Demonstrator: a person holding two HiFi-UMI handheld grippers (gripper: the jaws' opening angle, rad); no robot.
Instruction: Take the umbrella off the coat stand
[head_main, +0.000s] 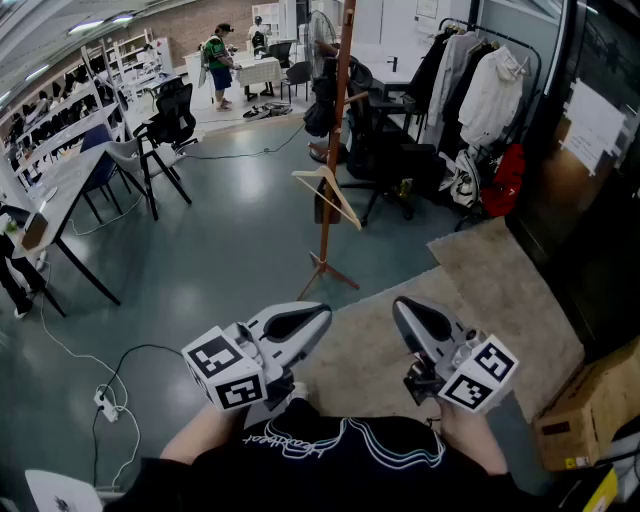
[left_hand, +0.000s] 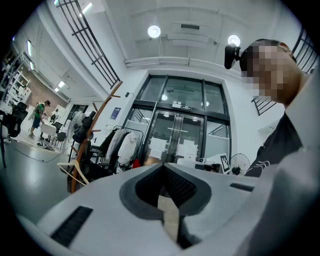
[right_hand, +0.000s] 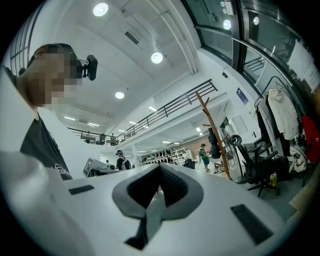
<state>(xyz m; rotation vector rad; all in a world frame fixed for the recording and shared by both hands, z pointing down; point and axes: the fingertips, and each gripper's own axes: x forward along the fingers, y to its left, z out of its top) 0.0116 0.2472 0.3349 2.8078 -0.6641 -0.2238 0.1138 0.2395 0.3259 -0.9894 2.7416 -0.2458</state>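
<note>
The wooden coat stand (head_main: 335, 150) rises from a tripod foot on the grey floor, well ahead of me. A dark bundle (head_main: 322, 105) hangs high on it, and a bare wooden hanger (head_main: 328, 196) lower down; I cannot tell which dark piece is the umbrella. The left gripper (head_main: 322, 313) and right gripper (head_main: 400, 306) are held low and close to my body, far short of the stand, both shut and empty. The stand (left_hand: 82, 145) lies far left in the left gripper view past the shut left gripper (left_hand: 162, 167). It (right_hand: 215, 135) also appears right of centre beyond the right gripper (right_hand: 160, 170).
A black office chair (head_main: 385, 150) stands just right of the stand. Behind it is a clothes rack (head_main: 470, 90) with white and dark garments and a red bag (head_main: 505, 180). A beige rug (head_main: 480, 290), a cardboard box (head_main: 590, 405), desks (head_main: 60, 190) and a floor cable (head_main: 105, 403) surround me.
</note>
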